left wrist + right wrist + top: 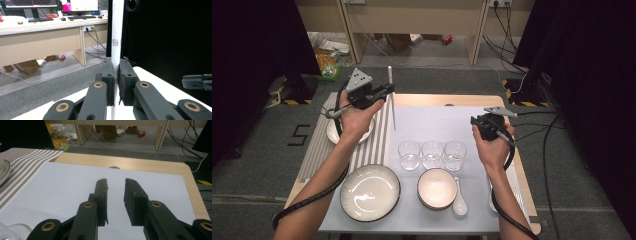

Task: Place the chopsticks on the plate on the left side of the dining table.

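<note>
My left gripper (389,91) is held above the back left of the table, shut on a long, thin pale stick (392,112) that looks like a chopstick. In the left gripper view the stick (117,25) stands upright, pinched between the two pads of the gripper (116,65), and a small logo is printed on it. My right gripper (475,122) hovers over the pale mat (437,120) at the right. Its jaws (115,181) stand open with only the mat's surface between them.
Three empty glasses (432,154) stand in a row mid-table. In front of them are a large plate (370,192), a bowl (437,187) and a white spoon (459,201). A small plate (333,134) rests on the striped mat (319,142) under my left hand.
</note>
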The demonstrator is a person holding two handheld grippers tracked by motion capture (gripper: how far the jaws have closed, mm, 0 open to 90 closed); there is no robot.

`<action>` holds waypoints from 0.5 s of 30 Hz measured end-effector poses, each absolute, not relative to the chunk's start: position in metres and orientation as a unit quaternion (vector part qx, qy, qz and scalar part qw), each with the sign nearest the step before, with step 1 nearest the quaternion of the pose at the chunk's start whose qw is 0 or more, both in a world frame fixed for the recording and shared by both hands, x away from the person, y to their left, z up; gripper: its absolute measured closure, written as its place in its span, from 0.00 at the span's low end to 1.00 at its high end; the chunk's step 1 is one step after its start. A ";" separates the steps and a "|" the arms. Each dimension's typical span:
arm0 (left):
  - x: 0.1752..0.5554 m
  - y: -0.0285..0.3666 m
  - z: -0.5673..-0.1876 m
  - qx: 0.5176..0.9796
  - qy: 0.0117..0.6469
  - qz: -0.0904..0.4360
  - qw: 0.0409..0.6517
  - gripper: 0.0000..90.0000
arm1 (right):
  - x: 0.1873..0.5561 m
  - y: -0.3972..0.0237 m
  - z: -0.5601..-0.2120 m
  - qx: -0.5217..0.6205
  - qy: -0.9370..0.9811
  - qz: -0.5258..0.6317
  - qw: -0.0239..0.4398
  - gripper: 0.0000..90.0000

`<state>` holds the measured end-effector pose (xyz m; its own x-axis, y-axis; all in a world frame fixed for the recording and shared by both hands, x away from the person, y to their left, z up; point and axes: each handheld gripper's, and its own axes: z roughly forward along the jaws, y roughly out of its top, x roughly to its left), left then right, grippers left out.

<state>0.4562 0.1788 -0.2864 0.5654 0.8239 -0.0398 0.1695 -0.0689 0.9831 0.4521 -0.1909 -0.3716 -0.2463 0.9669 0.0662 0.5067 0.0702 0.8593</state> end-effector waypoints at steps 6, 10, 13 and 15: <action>0.446 0.190 -0.288 0.673 0.373 0.286 0.572 0.93 | 0.448 -0.197 -0.377 0.552 0.673 0.406 0.279 0.80; 0.442 0.196 -0.290 0.672 0.375 0.287 0.571 0.93 | 0.447 -0.200 -0.380 0.554 0.672 0.404 0.279 0.80; 0.438 0.203 -0.291 0.670 0.379 0.288 0.569 0.93 | 0.445 -0.202 -0.382 0.557 0.671 0.401 0.279 0.80; 0.435 0.208 -0.292 0.670 0.382 0.289 0.567 0.93 | 0.443 -0.204 -0.384 0.559 0.670 0.402 0.279 0.80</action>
<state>0.4351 0.2079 -0.2923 0.5415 0.8394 -0.0466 0.1845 -0.0645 0.9807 0.4430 -0.2044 -0.3840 -0.2206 0.9724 0.0766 0.5240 0.0519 0.8501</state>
